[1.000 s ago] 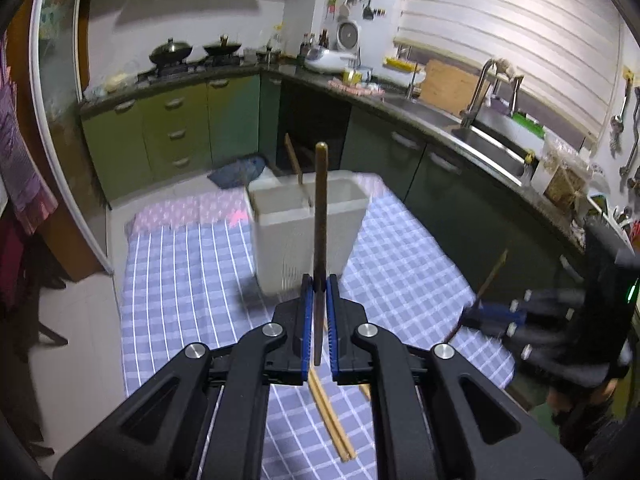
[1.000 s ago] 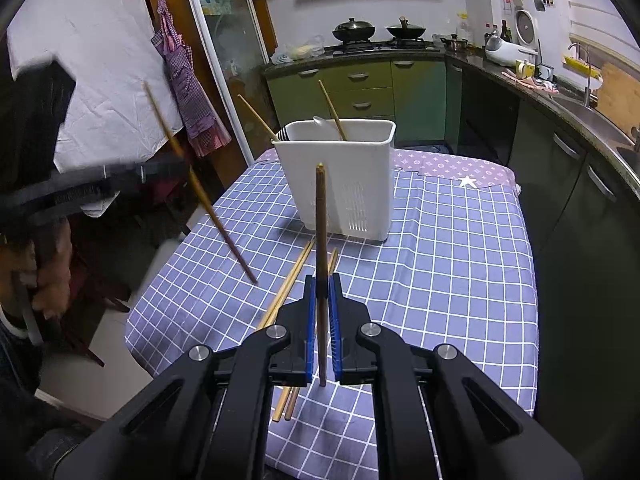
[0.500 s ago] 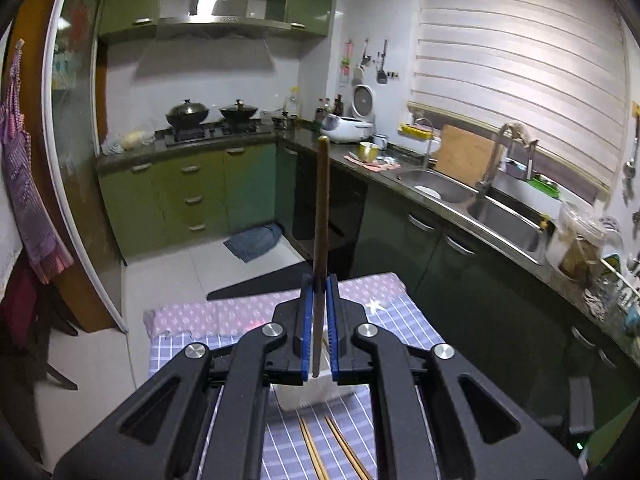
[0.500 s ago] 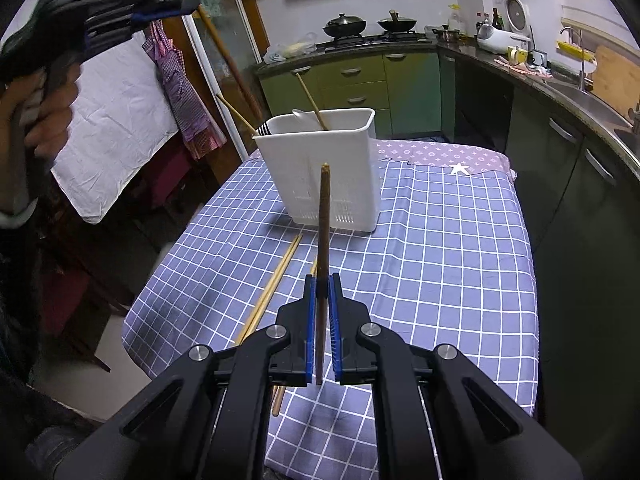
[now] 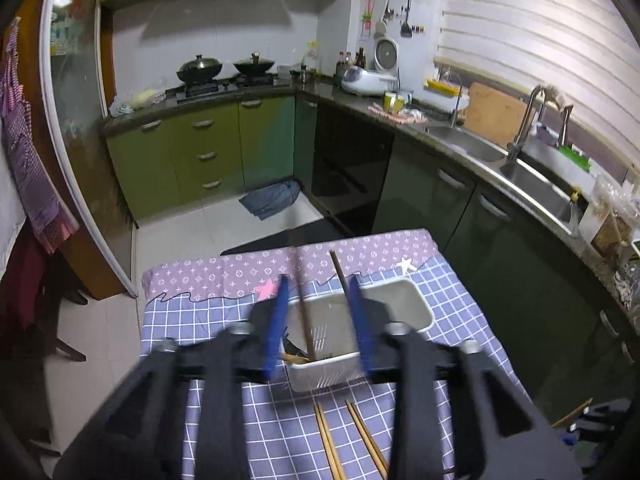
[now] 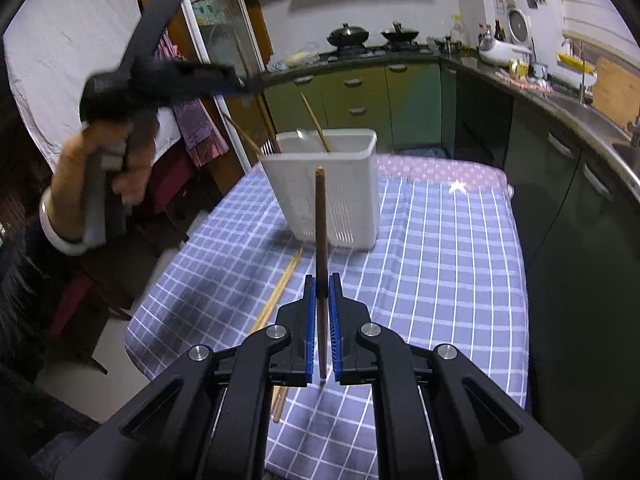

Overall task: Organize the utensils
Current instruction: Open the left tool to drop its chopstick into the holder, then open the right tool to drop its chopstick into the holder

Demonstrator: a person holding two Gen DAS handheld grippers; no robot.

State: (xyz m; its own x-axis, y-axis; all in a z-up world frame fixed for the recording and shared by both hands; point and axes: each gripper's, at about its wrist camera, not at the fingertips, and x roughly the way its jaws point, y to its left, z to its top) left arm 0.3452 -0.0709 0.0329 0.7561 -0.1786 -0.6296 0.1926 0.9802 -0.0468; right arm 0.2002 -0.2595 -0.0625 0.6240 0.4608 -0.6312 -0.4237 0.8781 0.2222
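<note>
The right gripper (image 6: pixel 321 334) is clamped narrow on a dark chopstick (image 6: pixel 320 240), which stands nearly upright between the blue pads, its top end leaning slightly away from the claw. Just to the left of the claw and a little beyond it, two pale chopsticks (image 6: pixel 280 292) lie loose on the checked tablecloth (image 6: pixel 440 260), their long axes running away from the claw towards the holder. Straight ahead and farther out stands the white utensil holder (image 6: pixel 332 192), upright, its open mouth above the level of the held stick's tip. The holder lies dead ahead of the right claw, so the coming move, as I judge it, is a lift up and forward, then a lowering with the stick kept near vertical.

The left gripper (image 5: pixel 320 320) hovers directly over that same holder (image 5: pixel 400 308), looking down into it. Its jaws are opening, and a dark chopstick (image 5: pixel 308 320) stands in the gap between the pads, free of both, its lower end already down in the near compartment among other utensils (image 5: pixel 294 354). Nearer than the holder, below the claw, the two pale chopsticks (image 5: pixel 348 436) lie on the cloth, pointing at the holder's near wall.

The left hand (image 6: pixel 100 160) is plainly the nearer to the holder; the right is well apart from it.
</note>
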